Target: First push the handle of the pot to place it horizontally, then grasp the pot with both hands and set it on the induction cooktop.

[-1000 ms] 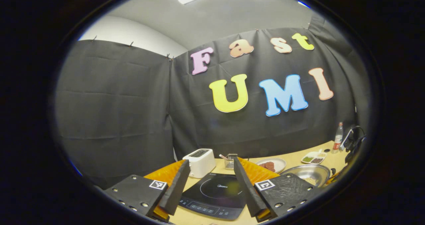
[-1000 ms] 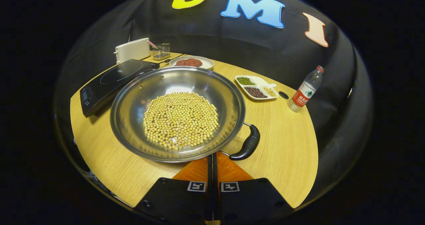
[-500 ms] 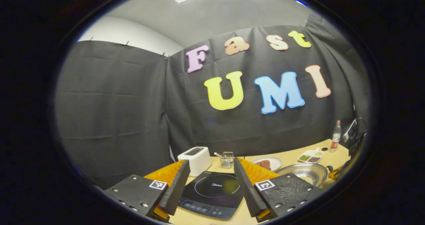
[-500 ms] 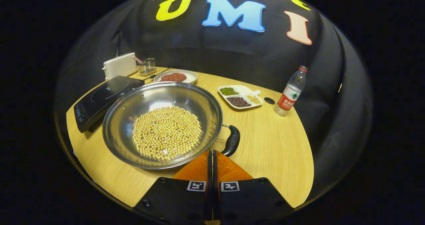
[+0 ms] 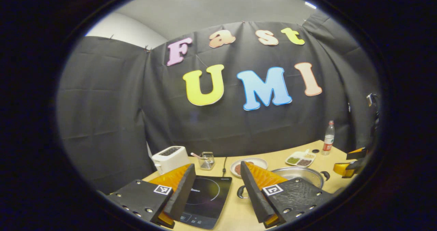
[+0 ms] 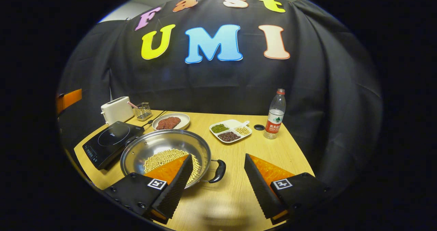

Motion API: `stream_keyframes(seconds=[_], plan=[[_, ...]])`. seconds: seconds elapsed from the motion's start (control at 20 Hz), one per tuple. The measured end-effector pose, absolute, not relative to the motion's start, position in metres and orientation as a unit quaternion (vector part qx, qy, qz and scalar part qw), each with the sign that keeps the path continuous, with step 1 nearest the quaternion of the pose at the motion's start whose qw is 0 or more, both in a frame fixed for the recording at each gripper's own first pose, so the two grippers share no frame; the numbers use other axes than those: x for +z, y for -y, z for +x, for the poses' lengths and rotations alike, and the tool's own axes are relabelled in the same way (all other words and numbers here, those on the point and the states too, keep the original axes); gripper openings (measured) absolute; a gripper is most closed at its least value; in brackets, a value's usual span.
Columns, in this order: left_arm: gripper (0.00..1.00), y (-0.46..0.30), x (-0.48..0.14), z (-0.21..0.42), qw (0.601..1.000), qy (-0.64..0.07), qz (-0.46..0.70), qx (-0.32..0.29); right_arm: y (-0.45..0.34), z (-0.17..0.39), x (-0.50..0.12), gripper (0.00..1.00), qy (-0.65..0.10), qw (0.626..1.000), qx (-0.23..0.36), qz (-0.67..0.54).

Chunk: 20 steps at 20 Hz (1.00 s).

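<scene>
Wooden table [image 6: 273,156], curved edge, bare strip at its near rim | steel pot [image 6: 160,147] of soybeans just beside induction cooktop [image 6: 109,142], side handle [image 6: 218,171] toward bare wood | my right gripper [image 6: 216,181] jaws apart, above pot's near rim | my left gripper [image 5: 215,186] jaws apart over cooktop's edge.

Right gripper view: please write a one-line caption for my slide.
Open right gripper above the table, facing the pot of soybeans beside the induction cooktop.
</scene>
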State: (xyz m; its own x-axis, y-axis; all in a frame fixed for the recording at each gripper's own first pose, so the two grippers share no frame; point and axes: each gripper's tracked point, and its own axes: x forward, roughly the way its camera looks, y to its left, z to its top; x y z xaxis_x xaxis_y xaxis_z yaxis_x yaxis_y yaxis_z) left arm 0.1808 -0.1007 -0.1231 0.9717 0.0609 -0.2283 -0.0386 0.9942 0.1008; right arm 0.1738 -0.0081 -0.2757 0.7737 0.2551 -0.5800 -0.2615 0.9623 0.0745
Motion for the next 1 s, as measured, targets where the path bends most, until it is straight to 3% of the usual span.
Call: stream_keyframes(seconds=[0.6,1.0], plan=[[0.79,0.109,-0.210,0.252,0.979,-0.184,0.012,-0.085,0.005,0.186,-0.273,0.97,-0.317,0.948,0.032,0.011],[0.82,0.115,-0.282,0.276,0.958,-0.258,-0.005,-0.124,-0.012,0.188,-0.300,0.97,-0.355,0.935,0.007,0.009]])
